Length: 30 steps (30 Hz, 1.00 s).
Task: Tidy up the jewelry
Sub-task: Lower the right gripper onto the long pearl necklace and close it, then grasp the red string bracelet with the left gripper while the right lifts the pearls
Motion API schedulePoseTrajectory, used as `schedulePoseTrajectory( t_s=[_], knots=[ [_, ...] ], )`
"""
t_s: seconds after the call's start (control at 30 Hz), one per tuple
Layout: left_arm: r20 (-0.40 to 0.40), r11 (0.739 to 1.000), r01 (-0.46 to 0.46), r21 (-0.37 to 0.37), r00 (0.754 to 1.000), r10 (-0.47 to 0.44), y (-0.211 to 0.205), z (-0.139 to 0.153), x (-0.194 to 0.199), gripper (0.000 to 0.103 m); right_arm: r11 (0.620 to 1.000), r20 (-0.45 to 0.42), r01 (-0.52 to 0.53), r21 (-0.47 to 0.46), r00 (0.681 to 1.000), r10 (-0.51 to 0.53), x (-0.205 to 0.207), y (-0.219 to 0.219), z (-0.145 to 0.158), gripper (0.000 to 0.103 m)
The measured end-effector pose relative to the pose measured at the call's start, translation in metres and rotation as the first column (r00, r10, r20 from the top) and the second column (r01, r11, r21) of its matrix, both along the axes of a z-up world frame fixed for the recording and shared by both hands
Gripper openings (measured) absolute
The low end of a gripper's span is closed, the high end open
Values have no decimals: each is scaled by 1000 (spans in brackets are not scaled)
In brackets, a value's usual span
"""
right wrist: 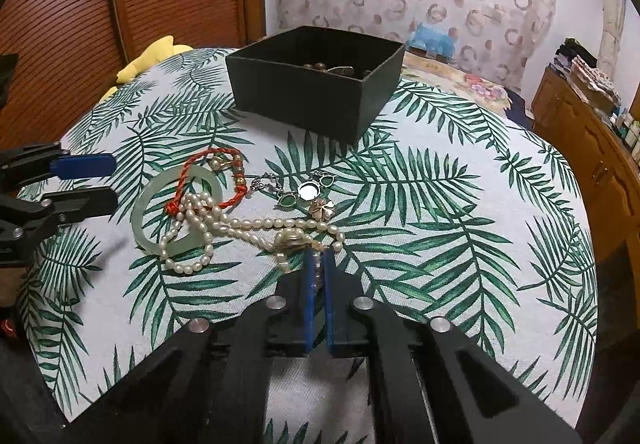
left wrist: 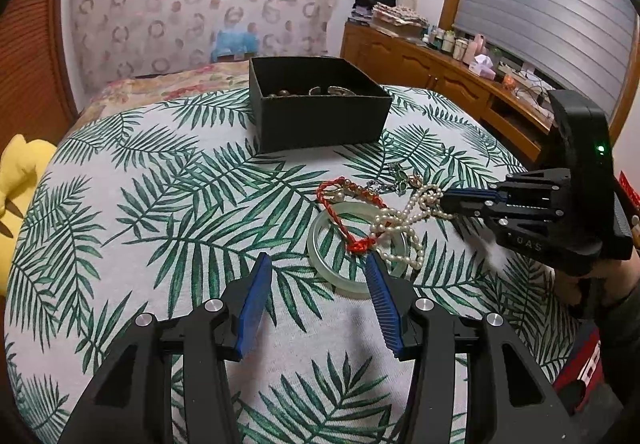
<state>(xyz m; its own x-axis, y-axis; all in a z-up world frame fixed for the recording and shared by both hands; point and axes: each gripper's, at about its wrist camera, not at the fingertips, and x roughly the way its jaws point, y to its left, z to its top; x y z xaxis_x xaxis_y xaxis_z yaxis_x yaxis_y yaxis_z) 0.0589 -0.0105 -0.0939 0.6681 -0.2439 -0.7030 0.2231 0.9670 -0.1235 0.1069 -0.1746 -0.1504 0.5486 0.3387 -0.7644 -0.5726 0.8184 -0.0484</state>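
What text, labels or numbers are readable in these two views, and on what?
"OAS": embossed letters on the black body of the right tongs, left wrist view; the start may be cut off.
White letters on the red patch at the lower right: cut off, unreadable.
Bottles on the wooden dresser: too small to read.
Right wrist view: none.

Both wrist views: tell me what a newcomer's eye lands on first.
The tangle of jewelry in the middle of the leaf-print cloth: a pearl necklace draped over a pale green bangle, with a red cord across it. The right gripper is shut on the pearls; the left gripper is open beside the bangle. Behind stands an open black box.
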Motion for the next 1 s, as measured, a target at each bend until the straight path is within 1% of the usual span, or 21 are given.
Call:
schedulePoseTrajectory(
  t_s=[0.13,0.37,0.43,0.57,0.63,0.9,1.0],
  knots=[
    [-5,1000,5,-6,1000,-5,1,1,12,46,1000,16,15,17,1000,-15,-1,-7,7,4],
    [-28,1000,20,-23,999,-20,0,2,34,46,997,79,27,72,996,-33,-9,-22,38,4],
    [-36,999,25,-32,999,-26,-1,2,41,44,997,95,28,77,995,-35,-10,-24,46,4],
    [-52,999,35,-40,998,-37,-5,1,53,36,996,117,30,86,992,-40,-11,-26,56,4],
    [-64,998,38,-42,997,-41,-7,-1,58,34,996,125,31,84,991,-41,-12,-27,59,4],
    [-95,999,36,-41,995,-39,-10,-12,65,33,996,138,25,89,990,-37,-16,-28,64,4],
    [-99,998,36,-48,994,-41,-9,-14,65,30,995,139,25,92,990,-37,-17,-27,65,5]
  ],
)
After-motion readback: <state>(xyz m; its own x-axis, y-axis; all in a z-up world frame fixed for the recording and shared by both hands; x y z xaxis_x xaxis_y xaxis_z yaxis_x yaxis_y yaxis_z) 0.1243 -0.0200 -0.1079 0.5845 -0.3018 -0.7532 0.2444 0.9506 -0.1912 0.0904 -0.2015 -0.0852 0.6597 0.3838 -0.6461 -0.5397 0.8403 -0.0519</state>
